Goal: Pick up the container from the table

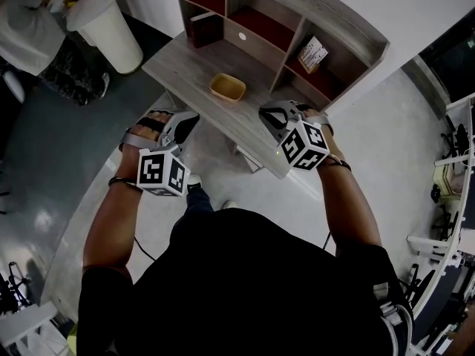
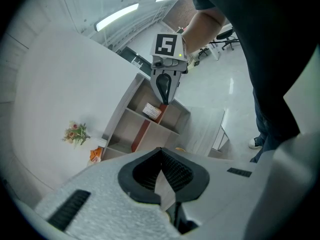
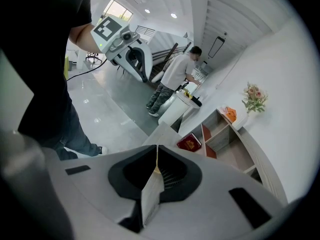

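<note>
Left gripper [image 1: 190,117] and right gripper [image 1: 266,111] both pinched closed, empty, staged near table [image 1: 185,69] edge; yellow container [image 1: 227,87] untouched, approach likely pending.

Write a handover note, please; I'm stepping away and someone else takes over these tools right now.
Left tool: jaws together, holding nothing, held near the table's front edge.
Right tool: jaws together, holding nothing, also near that edge.
Container: shallow and yellow, sitting on the table in front of the shelf unit, beyond both tools, with neither touching it.
Done: nothing yet.
Left: open a tool, reach in, grip the container, lift it off the table.
</note>
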Action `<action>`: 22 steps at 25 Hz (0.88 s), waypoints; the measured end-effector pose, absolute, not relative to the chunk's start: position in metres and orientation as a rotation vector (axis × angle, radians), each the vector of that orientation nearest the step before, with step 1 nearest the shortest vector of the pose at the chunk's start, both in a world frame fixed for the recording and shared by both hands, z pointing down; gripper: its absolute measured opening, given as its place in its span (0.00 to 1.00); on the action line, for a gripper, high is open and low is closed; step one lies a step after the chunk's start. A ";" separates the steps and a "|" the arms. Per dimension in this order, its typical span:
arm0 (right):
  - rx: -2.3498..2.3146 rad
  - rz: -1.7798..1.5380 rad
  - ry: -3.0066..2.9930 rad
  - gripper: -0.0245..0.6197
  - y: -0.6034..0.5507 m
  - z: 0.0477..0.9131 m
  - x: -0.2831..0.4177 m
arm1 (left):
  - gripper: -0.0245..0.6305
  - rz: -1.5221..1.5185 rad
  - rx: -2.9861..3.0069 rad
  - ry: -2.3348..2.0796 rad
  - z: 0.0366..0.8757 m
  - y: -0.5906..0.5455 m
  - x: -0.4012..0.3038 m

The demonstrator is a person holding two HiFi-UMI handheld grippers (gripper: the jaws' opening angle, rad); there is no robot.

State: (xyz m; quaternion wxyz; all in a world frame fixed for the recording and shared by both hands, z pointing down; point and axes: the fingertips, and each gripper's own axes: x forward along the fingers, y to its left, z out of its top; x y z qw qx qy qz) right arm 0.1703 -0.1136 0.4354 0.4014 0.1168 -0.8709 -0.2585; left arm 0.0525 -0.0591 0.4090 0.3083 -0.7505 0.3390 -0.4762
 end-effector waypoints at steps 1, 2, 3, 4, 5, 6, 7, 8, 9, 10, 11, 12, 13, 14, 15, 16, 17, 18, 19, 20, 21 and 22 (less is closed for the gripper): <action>0.296 -0.651 -2.199 0.07 -0.114 0.437 0.171 | 0.06 -1.258 -1.985 0.891 0.410 -0.060 0.053; 0.297 -0.650 -2.197 0.07 -0.115 0.437 0.171 | 0.06 -1.256 -1.985 0.888 0.411 -0.062 0.053; 0.299 -0.650 -2.194 0.07 -0.116 0.437 0.171 | 0.06 -1.252 -1.984 0.887 0.410 -0.064 0.053; 0.302 -0.652 -2.191 0.07 -0.117 0.436 0.170 | 0.06 -1.249 -1.982 0.886 0.409 -0.066 0.052; 0.304 -0.653 -2.189 0.07 -0.118 0.435 0.169 | 0.06 -1.245 -1.980 0.887 0.408 -0.068 0.050; 0.307 -0.655 -2.187 0.07 -0.120 0.434 0.169 | 0.06 -1.240 -1.979 0.887 0.406 -0.070 0.049; 0.311 -0.656 -2.185 0.07 -0.122 0.433 0.168 | 0.06 -1.237 -1.979 0.886 0.406 -0.073 0.048; 0.315 -0.657 -2.183 0.07 -0.125 0.432 0.167 | 0.06 -1.233 -1.980 0.885 0.405 -0.076 0.048; 0.319 -0.657 -2.180 0.07 -0.128 0.431 0.166 | 0.06 -1.228 -1.981 0.883 0.405 -0.079 0.048; 0.323 -0.657 -2.178 0.07 -0.131 0.431 0.165 | 0.06 -1.224 -1.983 0.881 0.405 -0.082 0.047; 0.327 -0.657 -2.175 0.07 -0.134 0.430 0.164 | 0.06 -1.219 -1.985 0.877 0.405 -0.085 0.047; 0.330 -0.656 -2.173 0.07 -0.136 0.430 0.162 | 0.06 -1.213 -1.988 0.873 0.405 -0.087 0.046; 0.333 -0.654 -2.171 0.07 -0.137 0.430 0.160 | 0.06 -1.208 -1.992 0.867 0.405 -0.088 0.045; 0.336 -0.651 -2.170 0.07 -0.138 0.430 0.158 | 0.06 -1.205 -1.995 0.861 0.406 -0.090 0.044; 0.338 -0.648 -2.170 0.07 -0.139 0.430 0.155 | 0.06 -1.204 -1.997 0.855 0.406 -0.091 0.041; 0.340 -0.644 -2.169 0.07 -0.140 0.431 0.153 | 0.06 -1.205 -1.998 0.851 0.406 -0.094 0.039; 0.343 -0.641 -2.167 0.07 -0.142 0.432 0.151 | 0.06 -1.205 -1.998 0.849 0.406 -0.097 0.036; 0.347 -0.639 -2.165 0.07 -0.144 0.432 0.149 | 0.06 -1.203 -1.999 0.846 0.406 -0.100 0.033; 0.353 -0.637 -2.162 0.07 -0.147 0.433 0.147 | 0.06 -1.199 -2.000 0.843 0.406 -0.103 0.031; 0.360 -0.634 -2.160 0.07 -0.150 0.433 0.144 | 0.06 -1.195 -2.001 0.838 0.406 -0.105 0.028; 0.367 -0.631 -2.158 0.08 -0.152 0.433 0.142 | 0.06 -1.192 -2.001 0.832 0.406 -0.108 0.025; 0.373 -0.628 -2.157 0.08 -0.154 0.432 0.138 | 0.06 -1.192 -2.002 0.826 0.406 -0.111 0.021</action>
